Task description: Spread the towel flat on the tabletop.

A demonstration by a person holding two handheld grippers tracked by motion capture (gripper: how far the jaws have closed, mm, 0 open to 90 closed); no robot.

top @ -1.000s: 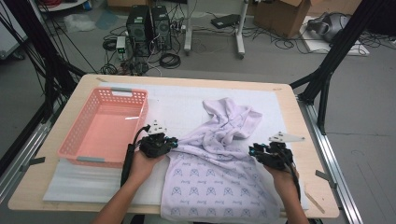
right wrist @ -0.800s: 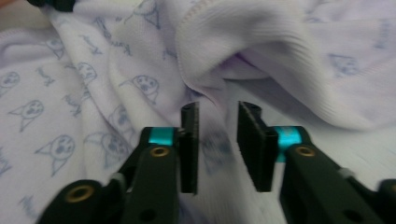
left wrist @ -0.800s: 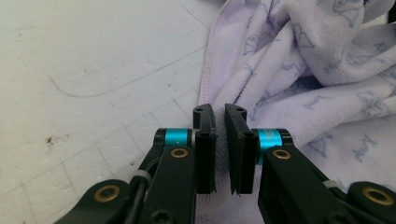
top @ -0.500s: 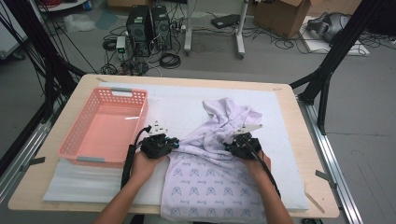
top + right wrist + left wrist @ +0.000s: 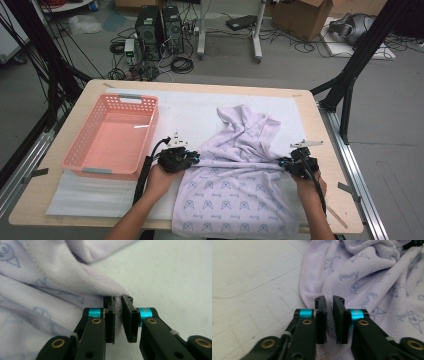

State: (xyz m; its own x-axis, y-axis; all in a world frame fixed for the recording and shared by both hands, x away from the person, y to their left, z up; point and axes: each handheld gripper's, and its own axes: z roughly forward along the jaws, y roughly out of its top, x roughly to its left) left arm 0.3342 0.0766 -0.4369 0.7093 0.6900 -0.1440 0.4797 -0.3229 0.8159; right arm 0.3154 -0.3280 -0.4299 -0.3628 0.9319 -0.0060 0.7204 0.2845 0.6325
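The cloth (image 5: 240,175) is pale purple with small blue drawings on it. It lies on the white mat (image 5: 195,112) on the right half of the counter (image 5: 330,150). Its near end hangs over the near edge of the counter. Its far end is bunched up in soft folds near the middle. A tight fold runs across the cloth from one tool to the other.

The left tool (image 5: 192,159) is at the left edge of the cloth. Its jaws have just been opening. In the left gripper view, the left tool (image 5: 329,300) has a thin gap between its jaws. The cloth (image 5: 372,277) lies under and past the tips, and the pads do not pinch it.

The right tool (image 5: 285,162) is at the right edge of the cloth, near the right edge of the counter. Its jaws have just been opening a little. In the right gripper view, the right tool (image 5: 118,298) has a thin bit of the cloth (image 5: 50,290) between its jaws, and they hold it.

A pink basket (image 5: 80,160) sits on the left side of the counter, just beside the left tool.
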